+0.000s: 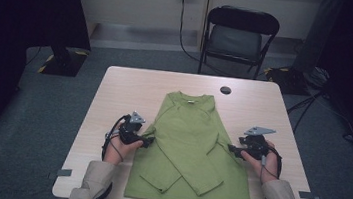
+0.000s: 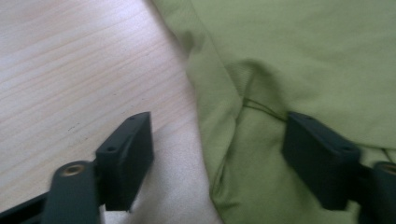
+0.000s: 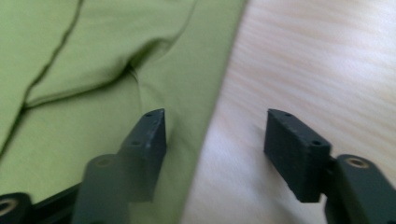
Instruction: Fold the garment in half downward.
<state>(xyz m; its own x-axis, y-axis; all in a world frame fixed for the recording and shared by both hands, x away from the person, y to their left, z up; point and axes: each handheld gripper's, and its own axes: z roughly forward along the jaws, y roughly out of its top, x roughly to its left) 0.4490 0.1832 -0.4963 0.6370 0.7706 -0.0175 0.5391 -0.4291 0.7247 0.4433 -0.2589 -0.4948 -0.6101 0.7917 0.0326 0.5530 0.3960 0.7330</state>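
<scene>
A green long-sleeved shirt (image 1: 189,146) lies flat on the light wooden table (image 1: 125,88), collar away from me, both sleeves folded across its front. My left gripper (image 1: 149,141) is at the shirt's left edge, near the armpit. In the left gripper view the shirt (image 2: 289,70) has its edge between the jaws of the left gripper (image 2: 219,154), one jaw over bare wood, the other over cloth, pads not pressing. My right gripper (image 1: 231,148) mirrors this at the right edge. In the right gripper view the right gripper (image 3: 217,149) straddles the hem of the shirt (image 3: 93,70), jaws apart.
A small black round disc (image 1: 225,90) lies on the table beyond the collar. A black folding chair (image 1: 237,36) stands behind the table, with a cable (image 1: 182,34) running down the wall to the floor. Bare wood flanks the shirt on both sides.
</scene>
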